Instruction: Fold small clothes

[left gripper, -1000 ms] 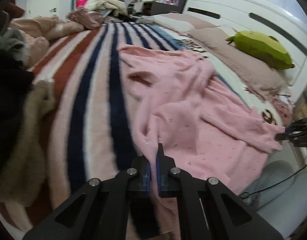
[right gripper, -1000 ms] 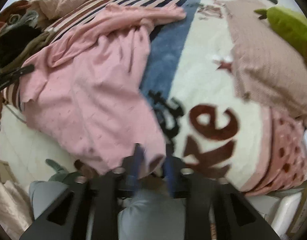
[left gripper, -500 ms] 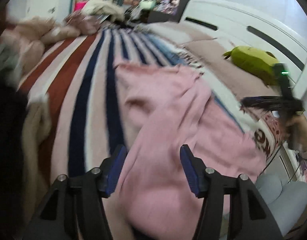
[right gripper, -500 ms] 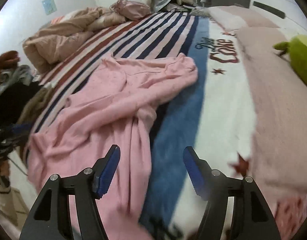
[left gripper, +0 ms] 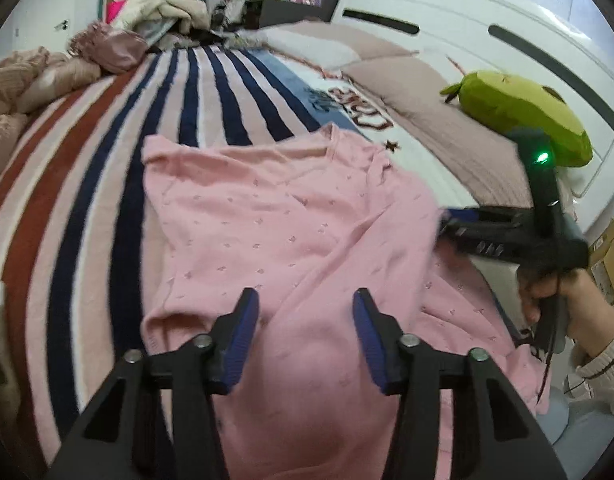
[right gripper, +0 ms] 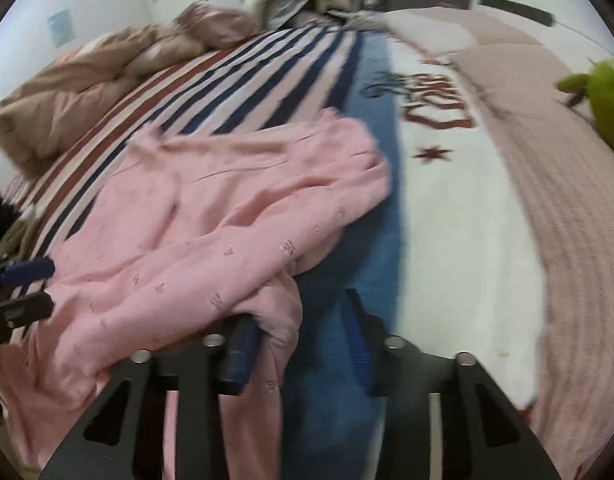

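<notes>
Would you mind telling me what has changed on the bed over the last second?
Both grippers let go of the pink top, opened and moved up it; the left gripper and right gripper have just been closing again, fabric between them. The green plush stayed put.

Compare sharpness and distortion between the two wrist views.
Left wrist view: mostly sharp on the pink top, slight smear on the right gripper at the edge. Right wrist view: motion blur across the striped blanket and pink top; both show fisheye bending and dark corners.
</notes>
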Tool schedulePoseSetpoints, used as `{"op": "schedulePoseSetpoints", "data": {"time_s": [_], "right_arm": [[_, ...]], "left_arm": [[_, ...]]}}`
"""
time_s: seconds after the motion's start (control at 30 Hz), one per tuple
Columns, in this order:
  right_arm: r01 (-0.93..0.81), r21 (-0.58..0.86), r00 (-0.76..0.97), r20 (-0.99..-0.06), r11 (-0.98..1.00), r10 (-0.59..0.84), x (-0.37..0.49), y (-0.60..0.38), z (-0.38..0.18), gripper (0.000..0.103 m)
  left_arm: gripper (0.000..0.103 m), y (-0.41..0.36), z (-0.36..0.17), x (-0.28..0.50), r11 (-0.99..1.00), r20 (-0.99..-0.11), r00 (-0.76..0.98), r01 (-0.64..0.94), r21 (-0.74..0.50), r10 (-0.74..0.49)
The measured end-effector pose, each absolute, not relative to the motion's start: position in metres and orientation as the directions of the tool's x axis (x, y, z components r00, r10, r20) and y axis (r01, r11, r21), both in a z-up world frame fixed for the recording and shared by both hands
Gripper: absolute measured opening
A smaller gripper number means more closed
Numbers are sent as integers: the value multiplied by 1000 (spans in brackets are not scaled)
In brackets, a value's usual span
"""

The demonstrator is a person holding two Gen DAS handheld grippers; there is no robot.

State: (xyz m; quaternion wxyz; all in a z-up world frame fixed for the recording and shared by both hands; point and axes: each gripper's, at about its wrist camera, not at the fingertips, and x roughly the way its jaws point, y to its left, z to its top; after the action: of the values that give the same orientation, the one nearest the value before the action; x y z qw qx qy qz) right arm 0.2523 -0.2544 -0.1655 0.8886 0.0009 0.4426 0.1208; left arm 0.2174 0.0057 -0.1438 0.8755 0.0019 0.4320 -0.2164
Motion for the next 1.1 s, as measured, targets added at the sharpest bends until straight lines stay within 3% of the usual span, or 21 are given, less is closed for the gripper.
{"op": "schedulePoseSetpoints", "data": {"time_s": [0.13,0.3,0.5,0.57,0.73,0.83,0.87,0.93,1.03,1.1], "right_arm": [[-180,117,541,-818,977,197,256,-276,-171,26],[-201,184,515,-816,962,263,253,-288,-169,44],[-240,179,515,-809,954,282,248,-286,-164,46],[-248,188,504,-813,950,292,250,-284,-166,46],[-259,189,495,-816,947,298,252,-281,-170,46],[-259,183,501,-814,948,294,254,-282,-171,46],[-258,180,507,-811,949,292,254,-282,-171,46],[-250,165,529,-802,954,277,255,-283,-170,44],[-242,161,543,-795,957,271,257,-284,-170,32],[-235,159,539,-800,959,265,258,-283,-173,31]], "left_arm": [[44,-14,-149,235,886,-781,481,420,-194,-399],[44,-39,-141,249,822,-769,406,506,-260,-493],[42,-85,-141,285,775,-798,319,573,-268,-511],[37,-97,-143,300,761,-796,288,574,-302,-533],[37,-115,-149,326,774,-792,293,547,-320,-535],[19,-122,-160,336,782,-799,281,524,-336,-532],[5,-123,-163,337,777,-793,272,519,-357,-545],[1,-121,-163,334,791,-789,308,515,-332,-532],[1,-112,-154,327,838,-784,419,498,-223,-458],[1,-103,-153,327,851,-786,433,478,-216,-442]]}}
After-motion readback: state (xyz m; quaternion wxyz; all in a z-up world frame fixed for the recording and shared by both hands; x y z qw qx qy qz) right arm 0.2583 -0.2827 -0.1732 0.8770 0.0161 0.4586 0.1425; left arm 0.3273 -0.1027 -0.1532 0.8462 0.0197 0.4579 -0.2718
